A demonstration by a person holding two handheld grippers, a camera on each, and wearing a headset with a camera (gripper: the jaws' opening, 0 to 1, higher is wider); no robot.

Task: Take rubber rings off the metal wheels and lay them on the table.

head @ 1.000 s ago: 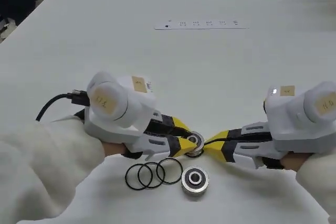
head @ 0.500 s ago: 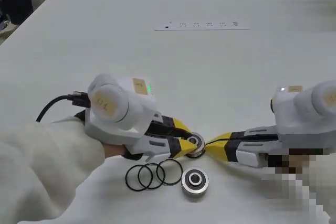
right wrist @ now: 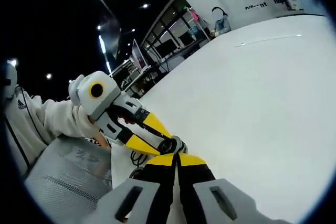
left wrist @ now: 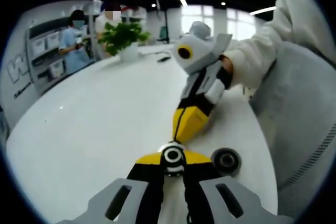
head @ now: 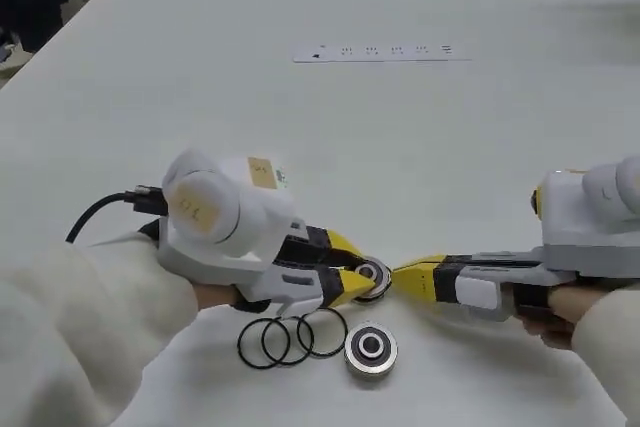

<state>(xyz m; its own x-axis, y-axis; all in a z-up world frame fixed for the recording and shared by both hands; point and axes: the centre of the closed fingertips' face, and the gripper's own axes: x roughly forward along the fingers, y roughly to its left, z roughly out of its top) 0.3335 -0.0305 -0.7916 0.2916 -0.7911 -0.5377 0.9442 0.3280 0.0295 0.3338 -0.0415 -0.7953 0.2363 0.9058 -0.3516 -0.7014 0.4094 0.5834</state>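
Since a second ago our right hand-held gripper [head: 402, 275] has drawn back rightward, so its yellow tips now sit just beside the metal wheel [head: 374, 272] rather than against it. We judge this to be the pull that strips a ring, though we cannot tell whether any rubber is pinched. Its jaws are pressed together. Our left hand-held gripper [head: 358, 275] is clamped on that wheel, low over the bench [head: 400, 147]. Nearer us than that wheel lie three rubber rings [head: 290, 338], already off, and a second wheel [head: 371, 349].
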